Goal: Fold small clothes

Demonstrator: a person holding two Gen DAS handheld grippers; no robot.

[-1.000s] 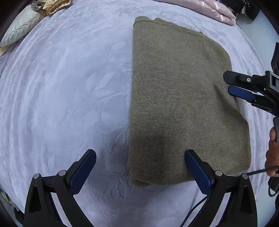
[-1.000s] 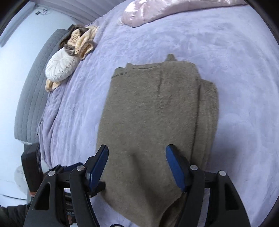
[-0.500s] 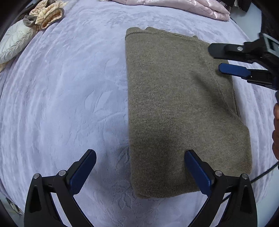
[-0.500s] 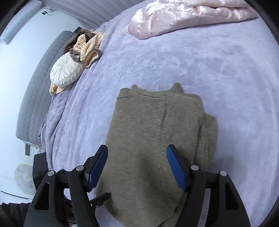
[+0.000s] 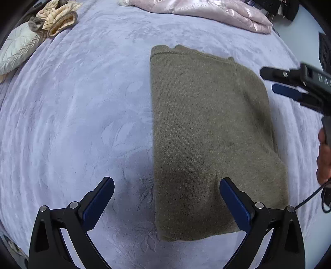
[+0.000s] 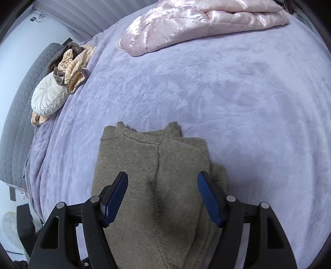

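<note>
A lilac bed [image 5: 72, 124] lies under you. Your left gripper [image 5: 165, 198] and right gripper [image 6: 162, 194] both hang open over the folded sweater [image 5: 206, 134]. Beyond it sit a pillow [image 6: 49, 97] and pink quilt [image 6: 196, 22].

Olive-brown knit sweater [image 5: 209, 140] on a lavender leaf-embossed blanket [image 5: 72, 115]; pink satin quilt [image 6: 198, 22].

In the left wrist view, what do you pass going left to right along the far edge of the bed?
White cushion → striped beige cloth → pink satin quilt.
</note>
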